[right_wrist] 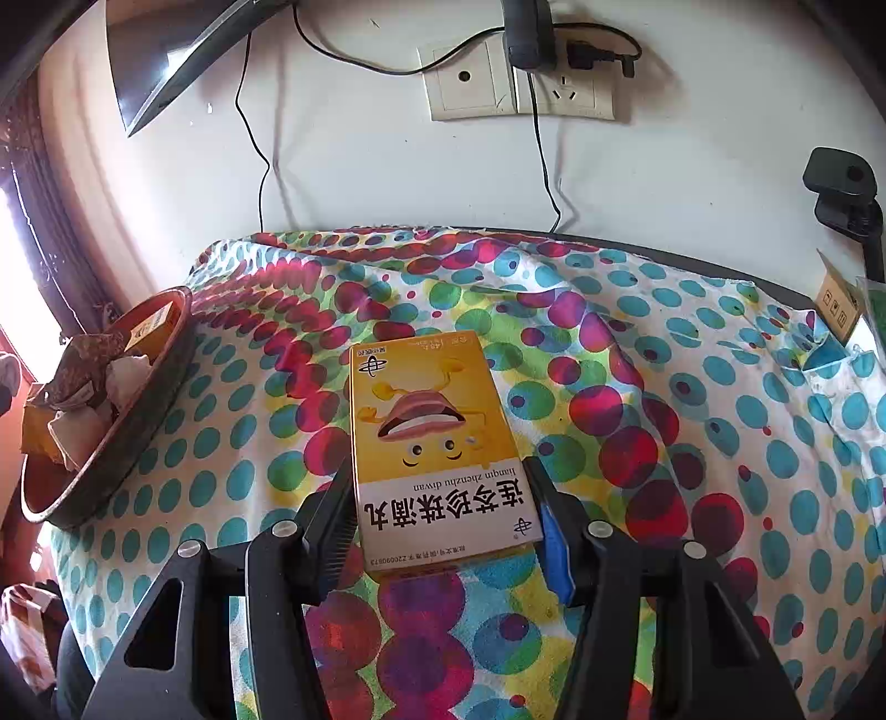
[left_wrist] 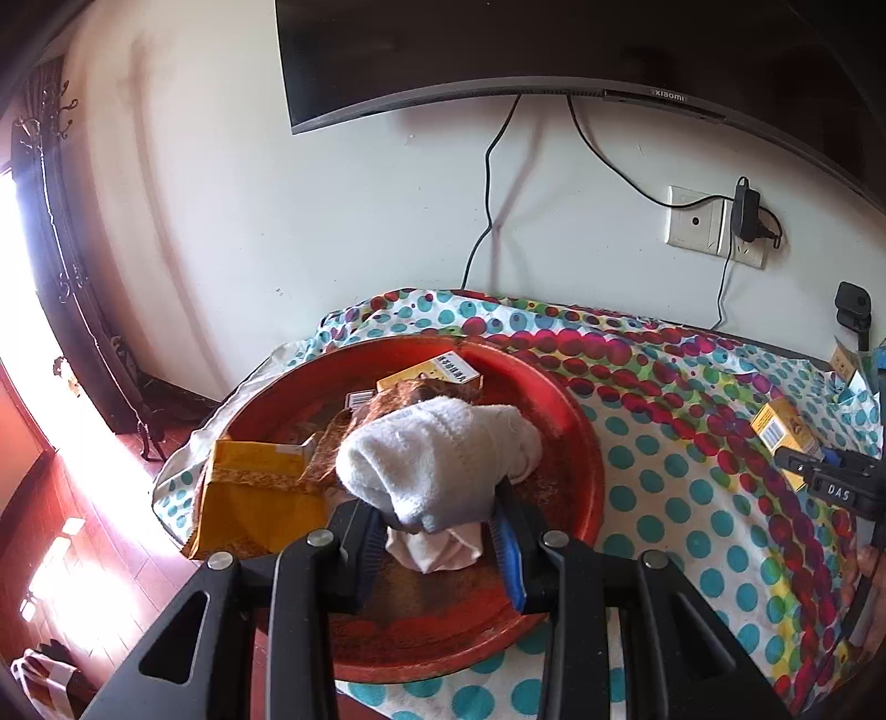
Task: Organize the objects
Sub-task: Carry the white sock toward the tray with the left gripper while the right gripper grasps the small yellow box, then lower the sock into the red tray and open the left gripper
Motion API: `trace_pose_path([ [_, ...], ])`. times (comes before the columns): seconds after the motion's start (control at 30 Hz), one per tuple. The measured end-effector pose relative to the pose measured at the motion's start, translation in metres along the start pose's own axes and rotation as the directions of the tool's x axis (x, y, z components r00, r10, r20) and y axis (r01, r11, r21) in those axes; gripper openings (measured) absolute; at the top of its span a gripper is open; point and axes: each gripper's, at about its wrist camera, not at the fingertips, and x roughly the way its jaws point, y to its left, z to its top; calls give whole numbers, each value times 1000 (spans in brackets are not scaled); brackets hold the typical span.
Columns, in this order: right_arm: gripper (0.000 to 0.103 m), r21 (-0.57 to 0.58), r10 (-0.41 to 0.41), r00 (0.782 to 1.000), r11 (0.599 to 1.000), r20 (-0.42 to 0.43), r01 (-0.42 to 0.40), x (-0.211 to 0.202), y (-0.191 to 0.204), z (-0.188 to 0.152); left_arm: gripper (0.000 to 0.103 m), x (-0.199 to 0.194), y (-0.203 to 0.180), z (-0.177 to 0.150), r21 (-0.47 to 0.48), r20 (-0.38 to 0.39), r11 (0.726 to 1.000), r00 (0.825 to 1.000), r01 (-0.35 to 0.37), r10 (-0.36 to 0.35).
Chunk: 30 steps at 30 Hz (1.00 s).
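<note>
In the left wrist view my left gripper [left_wrist: 437, 509] is shut on a rolled white sock [left_wrist: 437, 448], held just above the red round tray [left_wrist: 581, 443]. Under it lies a pinkish cloth [left_wrist: 437, 548]. The tray also holds a yellow pouch [left_wrist: 260, 504], a brown wrapper [left_wrist: 387, 410] and a yellow carton [left_wrist: 437, 371]. In the right wrist view my right gripper [right_wrist: 437, 476] is shut on the sides of a yellow medicine box [right_wrist: 432, 432] over the dotted tablecloth [right_wrist: 664, 387]. The tray [right_wrist: 138, 410] sits far left there. The right gripper [left_wrist: 803, 465] and its box [left_wrist: 781, 432] also show at the left view's right edge.
A wall-mounted TV [left_wrist: 498, 44] hangs above, with cables running to a wall socket [left_wrist: 714, 227]. A black camera on a stand [right_wrist: 841, 188] and a small cardboard box [right_wrist: 839, 307] sit at the table's far right. The tray overhangs the table's left edge above a wooden floor [left_wrist: 83, 554].
</note>
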Motion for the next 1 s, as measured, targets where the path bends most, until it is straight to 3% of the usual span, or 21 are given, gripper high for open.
trace_pose_path([
  [0.47,54,47,6,1000,999,-20,-5,1,-9,-2,35,34,73,-64,-114,-103,993,994,-33,22],
  [0.9,54,8,-28,999,1000,-40,29,5,-3,-3,35,78,56,-66,-97,-127,995,992,-21,9],
  [1.0,54,-11,-45,998,999,-35,45,4,0,-3,40,84,55,-65,-92,-125,996,992,-10,-1],
])
